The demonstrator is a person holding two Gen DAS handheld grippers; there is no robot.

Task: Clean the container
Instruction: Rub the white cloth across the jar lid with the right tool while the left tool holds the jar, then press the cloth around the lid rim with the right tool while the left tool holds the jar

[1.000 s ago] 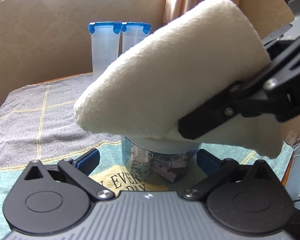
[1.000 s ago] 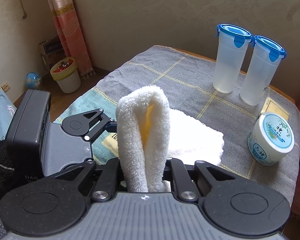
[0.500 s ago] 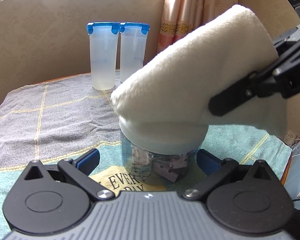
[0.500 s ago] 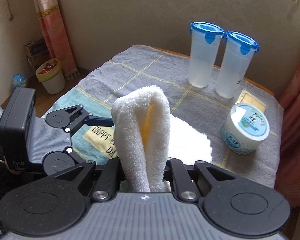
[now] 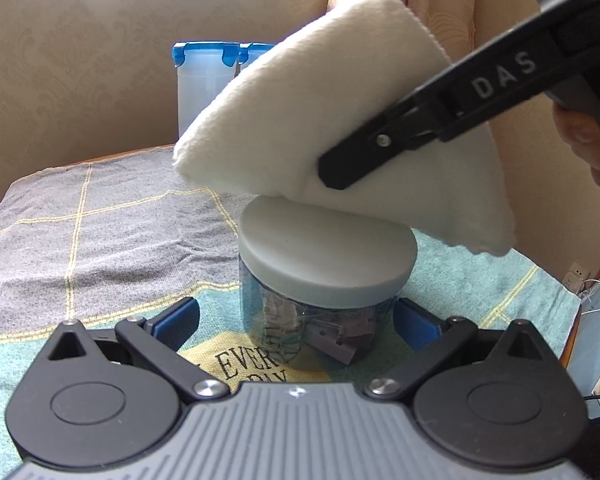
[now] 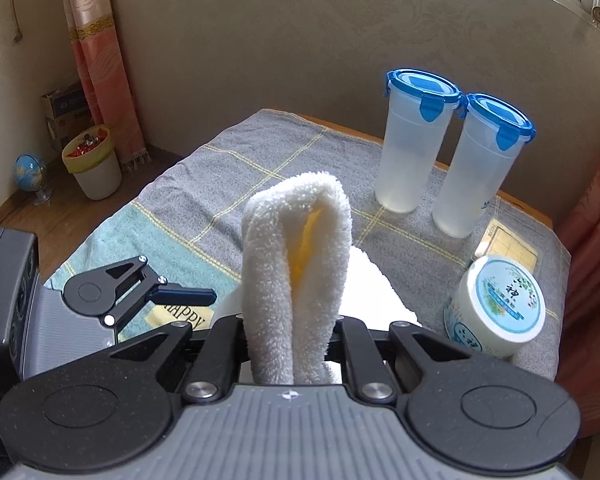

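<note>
Your left hand-held gripper (image 5: 296, 320) has its blue-padded fingers (image 5: 178, 318) on either side of a short, round, clear plastic jar (image 5: 320, 320) with a wide, flat, pale grey screw lid (image 5: 328, 258); whether the pads press its wall or stand just off it cannot be told from these views. The jar stands upright on the bench, on a teal and grey checked cloth with yellow lines and printed lettering (image 5: 80, 232), close in front of that gripper. Through its wall you can see small grey and patterned pieces heaped at the bottom. Your right hand-held gripper (image 6: 288, 328) is clamped tight on a folded, fluffy white towel (image 5: 332, 120) with a yellow inner layer, and the towel's lower fold rests on the far edge of the lid, leaving most of the lid's top bare. Behind the jar, two tall translucent cups with blue clip lids (image 6: 412, 152) stand side by side near the wall. A round white tub with a pale blue printed label (image 6: 496, 312) sits near the right edge of the bench, well apart from the jar.
</note>
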